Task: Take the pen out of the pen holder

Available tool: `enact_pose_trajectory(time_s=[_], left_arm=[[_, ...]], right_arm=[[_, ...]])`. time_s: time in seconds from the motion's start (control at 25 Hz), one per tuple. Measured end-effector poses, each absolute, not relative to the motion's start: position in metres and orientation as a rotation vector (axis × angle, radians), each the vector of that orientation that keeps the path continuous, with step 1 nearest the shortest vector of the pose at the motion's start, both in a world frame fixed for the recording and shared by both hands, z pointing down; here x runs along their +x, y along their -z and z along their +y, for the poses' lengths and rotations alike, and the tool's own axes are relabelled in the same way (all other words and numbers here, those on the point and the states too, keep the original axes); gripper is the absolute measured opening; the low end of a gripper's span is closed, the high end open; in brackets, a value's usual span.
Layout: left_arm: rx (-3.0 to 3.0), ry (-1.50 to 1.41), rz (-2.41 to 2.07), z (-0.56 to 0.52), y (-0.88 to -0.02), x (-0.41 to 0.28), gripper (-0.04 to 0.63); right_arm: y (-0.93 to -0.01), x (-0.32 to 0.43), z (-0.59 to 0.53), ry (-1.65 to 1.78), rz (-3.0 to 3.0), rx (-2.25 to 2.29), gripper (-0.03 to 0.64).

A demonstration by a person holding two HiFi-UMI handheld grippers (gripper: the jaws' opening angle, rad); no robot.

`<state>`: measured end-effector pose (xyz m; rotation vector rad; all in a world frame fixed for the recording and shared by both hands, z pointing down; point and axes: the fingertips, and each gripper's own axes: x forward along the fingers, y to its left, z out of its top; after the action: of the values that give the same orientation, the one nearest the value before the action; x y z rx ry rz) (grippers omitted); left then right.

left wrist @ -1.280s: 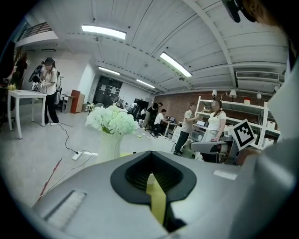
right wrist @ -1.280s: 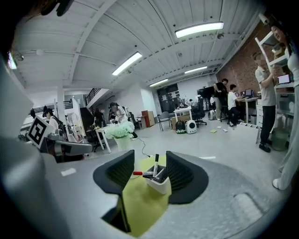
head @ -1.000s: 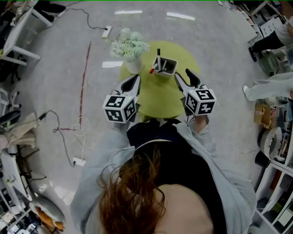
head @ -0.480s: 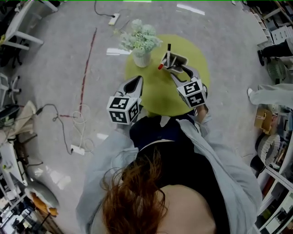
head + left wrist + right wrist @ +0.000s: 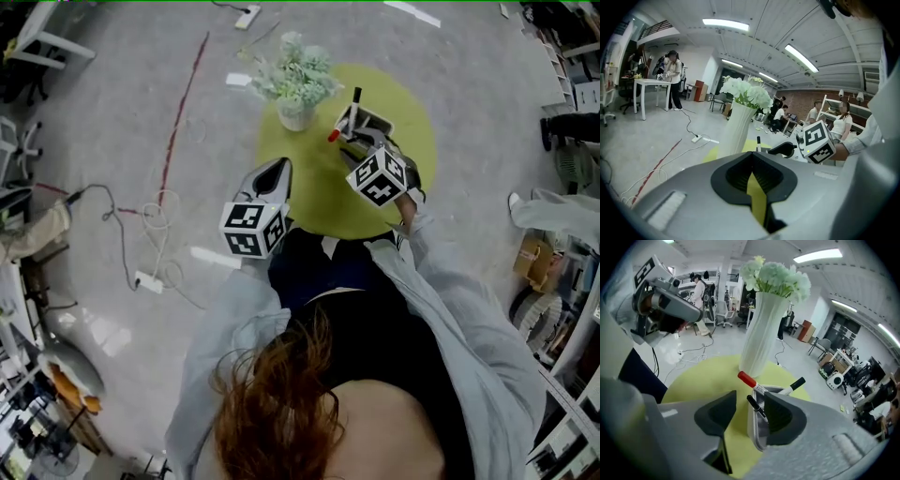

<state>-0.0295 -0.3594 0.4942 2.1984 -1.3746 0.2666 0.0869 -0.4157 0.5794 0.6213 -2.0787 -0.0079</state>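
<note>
Right gripper view, red pen (image 5: 753, 384), label illegible

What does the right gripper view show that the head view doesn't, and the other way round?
Only the right gripper view: a thin black pen in the pen holder, and the right hand-held gripper with its jaws open, though just closed a little. The holder's rim shows between them, untouched. Only the head view: the person's hair and cables on the floor. Both: the red-capped marker, the vase of flowers, the green table.
</note>
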Motion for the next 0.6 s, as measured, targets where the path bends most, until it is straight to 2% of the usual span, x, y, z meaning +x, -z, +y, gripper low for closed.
enact_pose_trajectory(time_s=[0.16, 0.32, 0.6], left_arm=[[2.152, -0.257, -1.414, -0.356, -0.497, -0.034, 0.017], [2.116, -0.251, -1.440, -0.353, -0.503, -0.045, 0.017], [2.125, -0.247, -1.416, -0.358, -0.504, -0.051, 0.017]], right_arm=[[-0.595, 0.095, -0.420, 0.033, -1.999, 0.575, 0.162], [-0.599, 0.098, -0.426, 0.036, -1.974, 0.608, 0.103], [-0.582, 0.095, -0.434, 0.019, -2.006, 0.680, 0.076]])
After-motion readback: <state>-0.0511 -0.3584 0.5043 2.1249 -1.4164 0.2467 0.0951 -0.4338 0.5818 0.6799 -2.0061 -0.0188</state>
